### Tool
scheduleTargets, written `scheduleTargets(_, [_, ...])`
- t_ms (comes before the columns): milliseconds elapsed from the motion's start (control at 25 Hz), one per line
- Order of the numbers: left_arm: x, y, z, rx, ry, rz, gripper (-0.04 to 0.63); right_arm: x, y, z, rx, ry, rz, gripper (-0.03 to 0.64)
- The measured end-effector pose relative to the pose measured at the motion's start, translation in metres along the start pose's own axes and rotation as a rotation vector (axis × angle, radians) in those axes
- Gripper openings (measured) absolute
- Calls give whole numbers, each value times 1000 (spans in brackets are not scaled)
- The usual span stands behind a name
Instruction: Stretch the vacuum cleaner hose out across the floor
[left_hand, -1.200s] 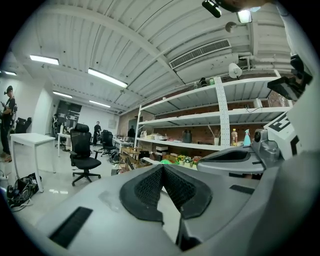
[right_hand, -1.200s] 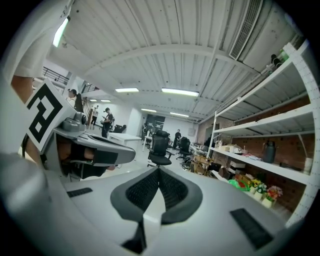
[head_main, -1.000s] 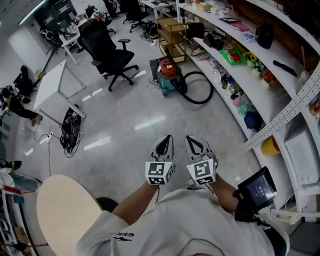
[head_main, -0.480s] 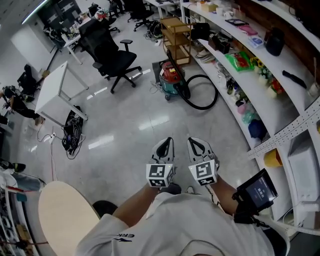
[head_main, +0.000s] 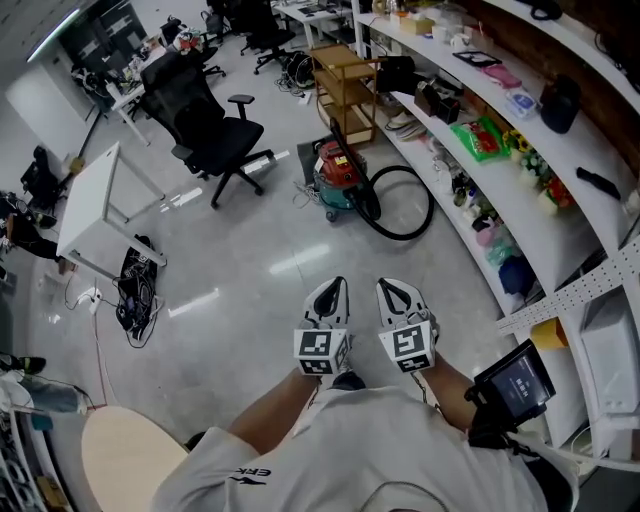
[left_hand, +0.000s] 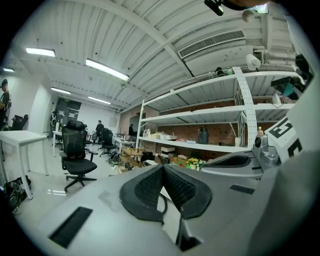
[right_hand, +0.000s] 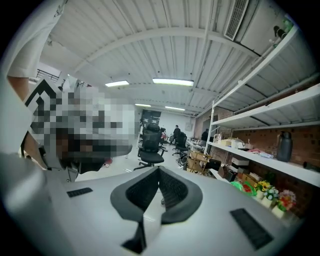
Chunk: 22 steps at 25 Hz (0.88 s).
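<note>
A red and teal canister vacuum cleaner (head_main: 338, 166) stands on the floor beside the long shelf. Its black hose (head_main: 400, 202) lies curled in a loop to the right of it. My left gripper (head_main: 332, 293) and right gripper (head_main: 395, 290) are held side by side in front of my chest, well short of the vacuum. Both are shut with nothing between the jaws. In the left gripper view my left gripper (left_hand: 162, 167) has its black pads pressed together, and a sliver of the hose (left_hand: 163, 204) shows behind them. In the right gripper view my right gripper (right_hand: 159, 171) is likewise shut and empty.
A black office chair (head_main: 210, 125) stands left of the vacuum, and a small wooden shelf cart (head_main: 346, 88) just behind it. White shelving (head_main: 520, 165) full of items runs along the right. A white table (head_main: 92, 200) and a tangle of cables (head_main: 135, 280) lie to the left.
The view has advanced slightly toward the vacuum and shifted; the round table at the lower left slid down out of frame. Both grippers stay shut together.
</note>
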<state>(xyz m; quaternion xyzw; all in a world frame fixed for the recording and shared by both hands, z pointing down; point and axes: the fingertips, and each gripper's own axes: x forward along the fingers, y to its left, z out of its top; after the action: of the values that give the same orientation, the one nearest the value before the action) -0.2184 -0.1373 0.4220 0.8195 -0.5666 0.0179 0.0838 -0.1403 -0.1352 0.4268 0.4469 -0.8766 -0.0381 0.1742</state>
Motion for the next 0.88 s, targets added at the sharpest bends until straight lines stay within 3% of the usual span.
scheduleTargets(400, [58,96,7,-2,2,-43,2,110,2,20,17,19,-57,2])
scheduleTargets(880, [132,161,6,-43,25,-14,2,203,-29,20,20,57,-33,0])
